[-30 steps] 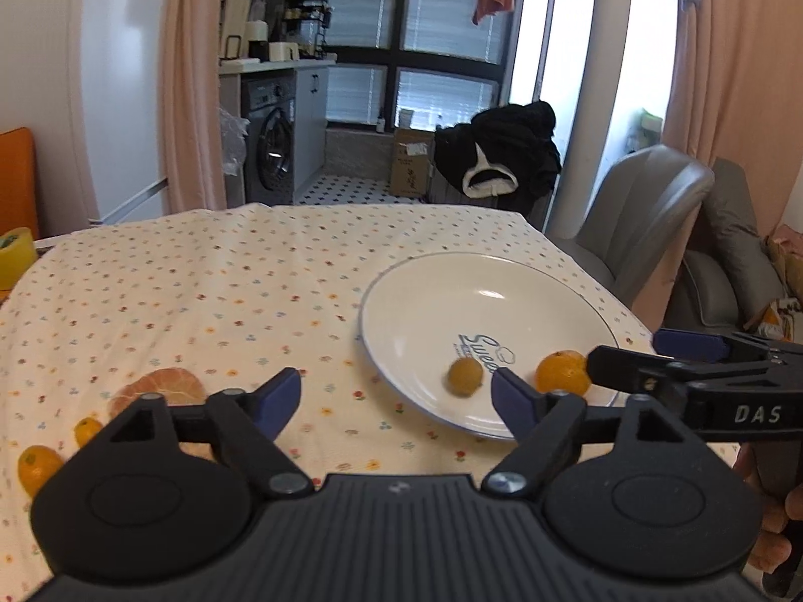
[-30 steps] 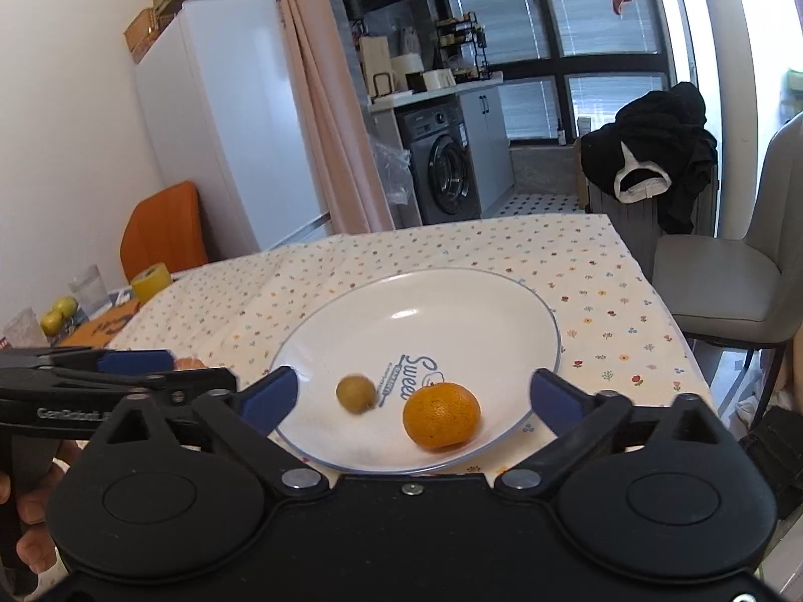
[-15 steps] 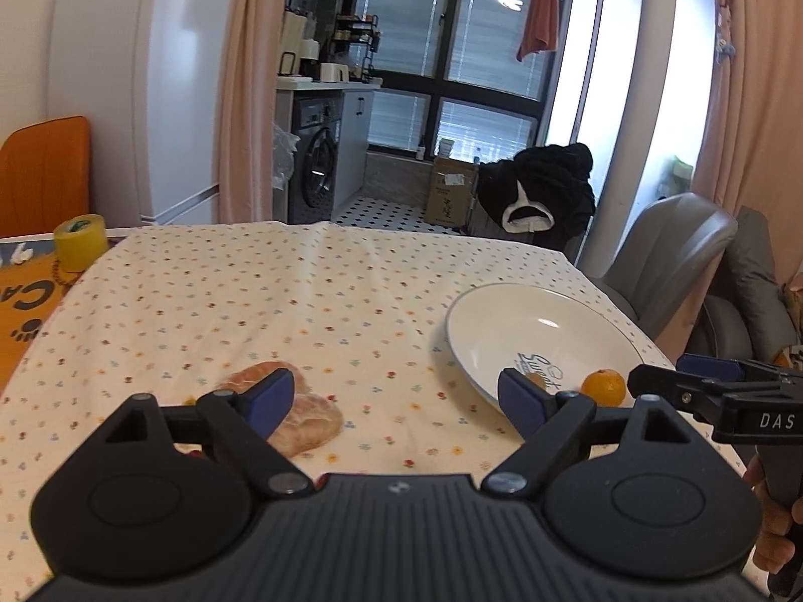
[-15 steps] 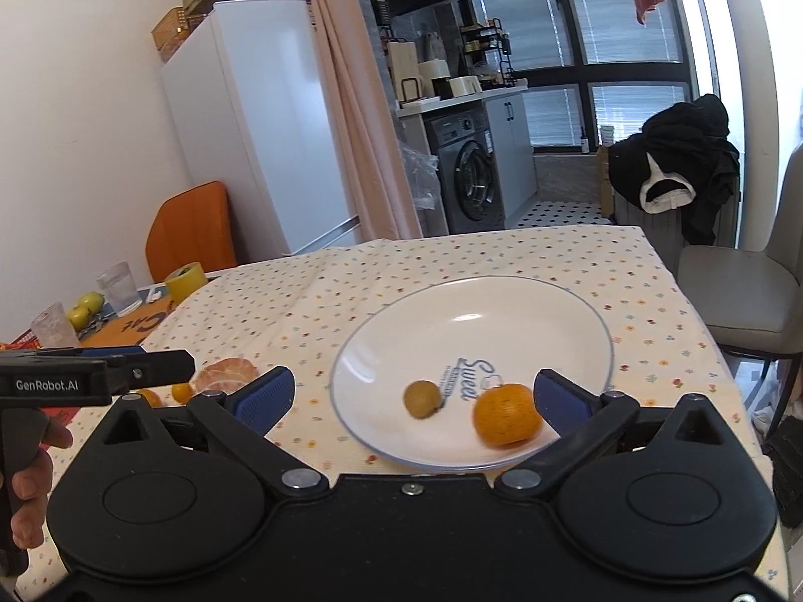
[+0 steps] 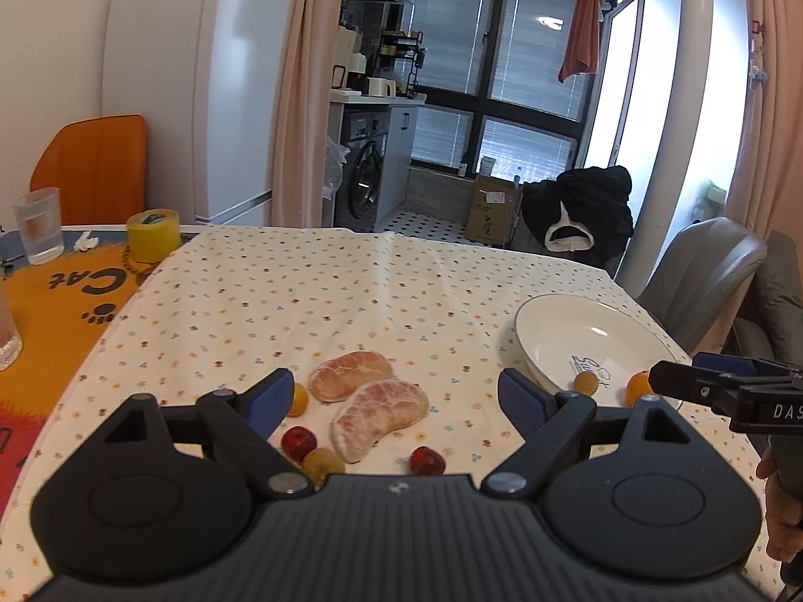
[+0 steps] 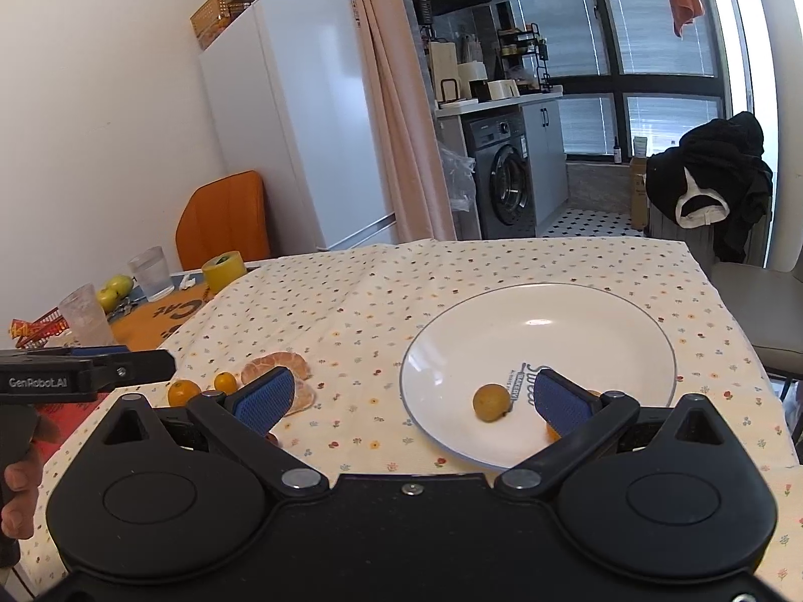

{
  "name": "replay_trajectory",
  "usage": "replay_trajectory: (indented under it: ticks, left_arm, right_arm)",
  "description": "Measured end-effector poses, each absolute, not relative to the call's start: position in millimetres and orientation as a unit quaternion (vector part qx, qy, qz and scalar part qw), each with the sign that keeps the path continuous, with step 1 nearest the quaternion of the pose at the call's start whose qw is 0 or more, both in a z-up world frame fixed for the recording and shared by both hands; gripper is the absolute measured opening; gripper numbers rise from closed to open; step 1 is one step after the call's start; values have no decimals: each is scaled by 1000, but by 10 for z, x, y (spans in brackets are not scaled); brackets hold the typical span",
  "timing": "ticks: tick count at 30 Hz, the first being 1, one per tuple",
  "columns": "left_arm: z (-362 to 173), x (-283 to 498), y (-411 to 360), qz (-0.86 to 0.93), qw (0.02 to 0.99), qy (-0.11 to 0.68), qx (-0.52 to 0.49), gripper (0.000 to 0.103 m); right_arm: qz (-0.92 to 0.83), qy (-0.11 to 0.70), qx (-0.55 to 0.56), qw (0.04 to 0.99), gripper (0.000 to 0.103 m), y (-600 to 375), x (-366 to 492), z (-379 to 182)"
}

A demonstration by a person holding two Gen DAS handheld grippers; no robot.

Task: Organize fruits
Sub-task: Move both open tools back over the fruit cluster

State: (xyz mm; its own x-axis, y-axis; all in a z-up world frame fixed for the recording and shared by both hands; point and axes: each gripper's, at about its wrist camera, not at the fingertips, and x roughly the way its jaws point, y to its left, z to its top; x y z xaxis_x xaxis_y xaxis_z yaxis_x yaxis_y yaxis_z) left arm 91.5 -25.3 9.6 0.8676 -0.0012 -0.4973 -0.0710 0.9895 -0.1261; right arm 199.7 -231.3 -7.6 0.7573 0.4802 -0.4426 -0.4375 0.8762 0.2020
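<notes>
The left gripper [image 5: 396, 396] hangs low over the loose fruit on the spotted tablecloth [image 5: 321, 296]. Its blue fingers are spread wide and hold nothing. I think it is held there to pick one piece next. Between the fingers lie two peeled pomelo pieces [image 5: 376, 411], one touching the other. Near them sit two red fruits [image 5: 298, 442], a pale green one [image 5: 321, 461] and a little orange one [image 5: 297, 399] that is partly hidden by the left finger.

The right gripper [image 6: 411, 399] waits over the near side of the white plate [image 6: 602, 311]. It too is wide open and empty. On the plate are a small yellow-brown fruit [image 6: 491, 402] and an orange one [image 5: 638, 387], so that seems to be where the fruit goes.

Most of the plate is bare, so there is lots of room for more. The plate sits close to the table's right edge, with a grey chair [image 5: 702, 271] just past it. A round fruit set down too hard could roll off that way. The cloth between the loose fruit and the plate is free, so the way across looks easy. The glasses [image 6: 150, 273] and yellow tape roll [image 5: 153, 236] stand well apart at the far left
</notes>
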Motion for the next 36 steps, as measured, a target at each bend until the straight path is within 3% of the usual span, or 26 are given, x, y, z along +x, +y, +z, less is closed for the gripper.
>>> replay_trajectory:
  ticks: [19, 25, 36]
  left_arm:
    - [-34, 673, 104, 55, 960, 258, -98, 92]
    - [-107, 640, 213, 71, 958, 256, -108, 101]
    - [-305, 678, 362, 72, 951, 272, -131, 100]
  right_arm:
    - [301, 276, 31, 912, 103, -1957, 1950, -121]
    - [322, 281, 26, 904, 103, -1818, 1953, -163]
    - [354, 299, -1, 886, 103, -1571, 2007, -292]
